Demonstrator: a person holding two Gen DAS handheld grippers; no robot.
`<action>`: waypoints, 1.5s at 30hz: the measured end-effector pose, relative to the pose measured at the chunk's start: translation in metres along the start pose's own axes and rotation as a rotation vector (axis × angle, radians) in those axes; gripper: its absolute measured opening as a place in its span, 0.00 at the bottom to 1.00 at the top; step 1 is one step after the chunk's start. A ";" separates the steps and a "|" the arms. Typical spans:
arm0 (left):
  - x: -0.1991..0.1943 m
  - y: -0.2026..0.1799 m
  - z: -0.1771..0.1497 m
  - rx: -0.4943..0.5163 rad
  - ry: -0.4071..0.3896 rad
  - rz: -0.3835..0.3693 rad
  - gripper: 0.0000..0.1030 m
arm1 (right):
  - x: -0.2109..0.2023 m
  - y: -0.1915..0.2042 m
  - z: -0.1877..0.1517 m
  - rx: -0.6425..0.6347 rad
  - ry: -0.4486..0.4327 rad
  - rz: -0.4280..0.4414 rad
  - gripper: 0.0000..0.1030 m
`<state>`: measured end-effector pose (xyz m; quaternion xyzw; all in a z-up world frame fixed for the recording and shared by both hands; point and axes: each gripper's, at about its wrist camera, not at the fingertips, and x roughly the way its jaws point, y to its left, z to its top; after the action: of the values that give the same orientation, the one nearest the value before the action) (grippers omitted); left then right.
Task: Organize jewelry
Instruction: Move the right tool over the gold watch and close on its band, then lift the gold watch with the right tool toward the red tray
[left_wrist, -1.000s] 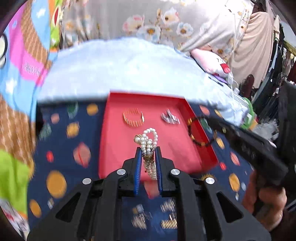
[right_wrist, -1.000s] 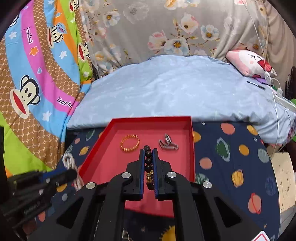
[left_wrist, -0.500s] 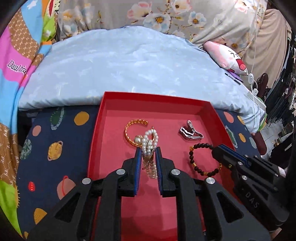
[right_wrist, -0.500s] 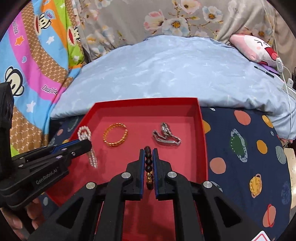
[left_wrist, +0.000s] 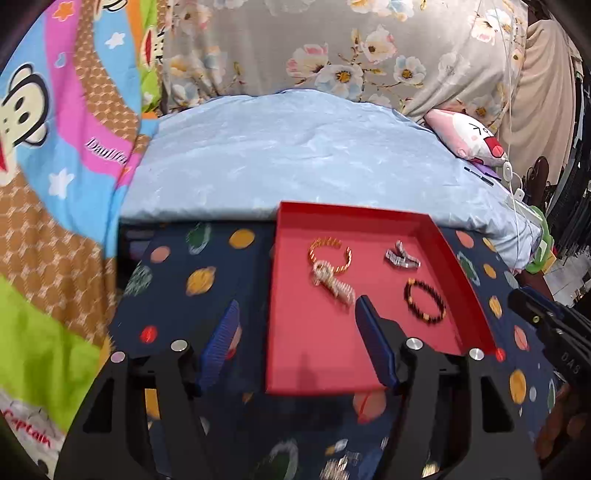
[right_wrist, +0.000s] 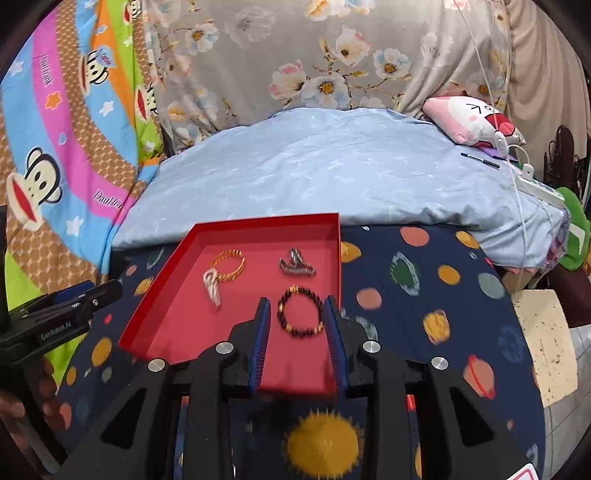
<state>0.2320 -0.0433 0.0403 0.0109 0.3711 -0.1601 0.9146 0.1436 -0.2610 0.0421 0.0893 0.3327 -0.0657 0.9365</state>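
A red tray (left_wrist: 351, 209) rests on a navy planet-print cloth. On its floor lie a gold bangle (left_wrist: 330, 253), a pearl bracelet (left_wrist: 332, 282) touching the bangle, a silver piece (left_wrist: 400, 256) and a dark bead bracelet (left_wrist: 424, 301). My left gripper (left_wrist: 296, 304) straddles the tray's left wall, its jaws opening wide with nothing between them; the pearls lie just beyond its right finger. My right gripper (right_wrist: 296, 302) hovers over the tray's near right part, jaws opening. The dark bead bracelet (right_wrist: 301, 312) lies flat between its fingers, and the pads do not press on it.
A pale blue quilt (right_wrist: 332, 173) rises behind the tray (right_wrist: 266, 221), with a pink plush pillow (right_wrist: 469, 118), a pen (right_wrist: 480, 160) and a white cable (right_wrist: 517, 177) at the right. The navy cloth (right_wrist: 424, 295) spreads right of the tray. A hand holds the left gripper (right_wrist: 74, 299).
Both grippers let go of their bracelets and drew back toward the tray's near edge. The pearl bracelet and the dark bead bracelet now lie on the tray floor. Both jaws stand wider.
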 end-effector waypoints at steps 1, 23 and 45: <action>-0.010 0.004 -0.010 0.000 0.002 0.016 0.61 | -0.011 0.002 -0.009 -0.009 0.002 -0.005 0.31; -0.052 0.055 -0.153 -0.046 0.207 0.067 0.61 | -0.021 0.050 -0.135 -0.049 0.217 0.112 0.37; -0.043 0.040 -0.157 -0.017 0.214 0.037 0.61 | -0.011 0.058 -0.152 -0.116 0.272 0.105 0.21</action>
<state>0.1085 0.0287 -0.0480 0.0271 0.4678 -0.1377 0.8726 0.0530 -0.1715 -0.0596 0.0602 0.4545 0.0155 0.8885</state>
